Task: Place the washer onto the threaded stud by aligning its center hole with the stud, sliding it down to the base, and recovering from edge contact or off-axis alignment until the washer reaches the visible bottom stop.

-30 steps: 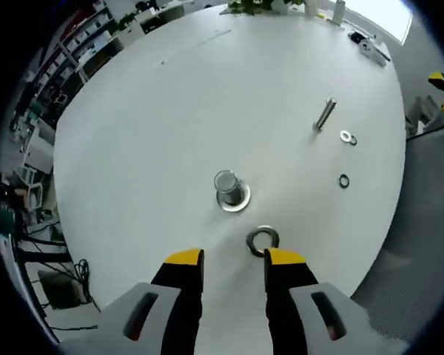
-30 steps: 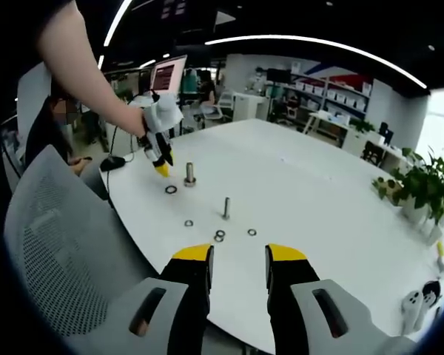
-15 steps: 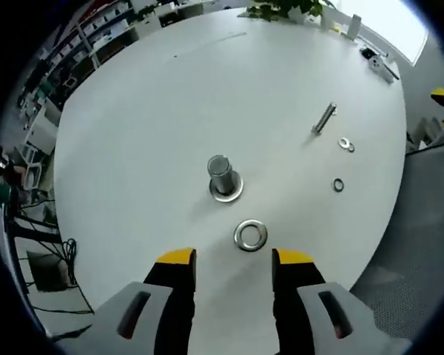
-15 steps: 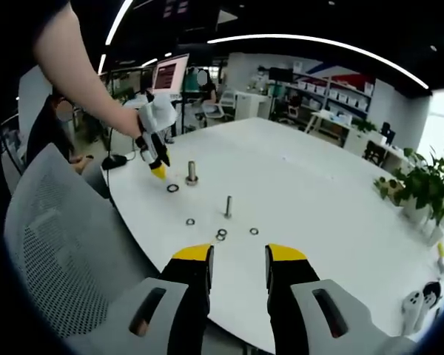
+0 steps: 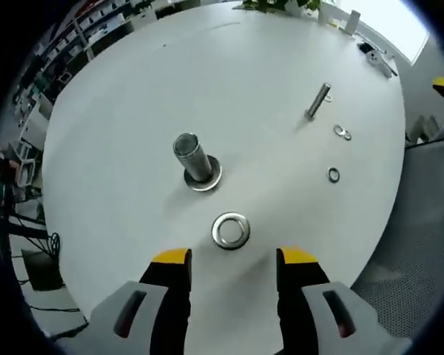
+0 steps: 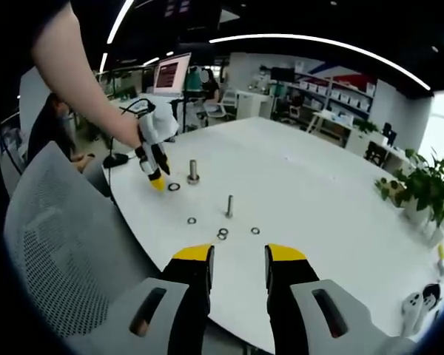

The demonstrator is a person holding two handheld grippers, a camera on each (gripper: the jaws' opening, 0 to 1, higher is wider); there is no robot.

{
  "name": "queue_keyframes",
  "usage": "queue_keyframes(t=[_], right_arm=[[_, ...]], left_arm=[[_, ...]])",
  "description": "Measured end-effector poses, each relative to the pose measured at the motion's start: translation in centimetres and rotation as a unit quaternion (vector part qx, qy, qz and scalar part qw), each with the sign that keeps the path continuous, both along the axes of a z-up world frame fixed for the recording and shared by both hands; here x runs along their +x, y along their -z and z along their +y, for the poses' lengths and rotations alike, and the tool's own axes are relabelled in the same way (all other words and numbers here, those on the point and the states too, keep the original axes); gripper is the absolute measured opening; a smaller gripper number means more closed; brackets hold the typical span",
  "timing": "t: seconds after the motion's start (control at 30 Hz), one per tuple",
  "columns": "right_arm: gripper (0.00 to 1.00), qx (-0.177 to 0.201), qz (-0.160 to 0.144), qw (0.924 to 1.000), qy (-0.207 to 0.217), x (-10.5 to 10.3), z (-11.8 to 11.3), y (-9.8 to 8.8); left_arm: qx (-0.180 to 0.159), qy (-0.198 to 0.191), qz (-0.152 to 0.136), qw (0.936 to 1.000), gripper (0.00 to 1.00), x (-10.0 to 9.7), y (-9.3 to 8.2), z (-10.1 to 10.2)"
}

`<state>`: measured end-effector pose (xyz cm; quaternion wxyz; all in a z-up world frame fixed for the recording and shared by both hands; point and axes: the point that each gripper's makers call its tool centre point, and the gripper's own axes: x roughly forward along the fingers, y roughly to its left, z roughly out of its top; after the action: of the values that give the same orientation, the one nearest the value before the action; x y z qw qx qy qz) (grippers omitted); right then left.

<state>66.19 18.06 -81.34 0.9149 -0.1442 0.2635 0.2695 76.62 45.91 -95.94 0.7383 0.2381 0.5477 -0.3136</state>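
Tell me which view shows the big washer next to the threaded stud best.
The left gripper view: the washer lies flat on the table, close, just ahead of the open left gripper, its hole plain, apart from the stud. In the right gripper view it is a tiny far ring.

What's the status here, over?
Both grippers open, empty. Washer flat on table, just ahead of left gripper, beside threaded stud. Nothing blocking.

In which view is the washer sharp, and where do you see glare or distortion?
Left gripper view: the washer and stud are sharp, with soft shadows on the table. Right gripper view: they are small, ceiling lights bend into arcs, and the window glares.
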Motion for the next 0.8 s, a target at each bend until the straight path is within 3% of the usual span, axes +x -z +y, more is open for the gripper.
queue_keyframes(t=[0.37, 0.57, 0.8], right_arm=[[0.3, 0.001, -0.005, 1.0, 0.005, 0.1, -0.2, -0.1], [0.3, -0.002, -0.005, 1.0, 0.005, 0.1, -0.2, -0.1], [0.3, -0.004, -0.001, 1.0, 0.005, 0.1, -0.2, 0.1]], left_arm=[[0.004, 0.015, 0.004, 0.9999, 0.44, 0.9, 0.6, -1.4], [0.038, 0.051, 0.024, 0.9977, 0.4, 0.5, 1.3, -1.4], [0.027, 0.036, 0.029, 0.9986, 0.33, 1.2, 1.2, -1.4]])
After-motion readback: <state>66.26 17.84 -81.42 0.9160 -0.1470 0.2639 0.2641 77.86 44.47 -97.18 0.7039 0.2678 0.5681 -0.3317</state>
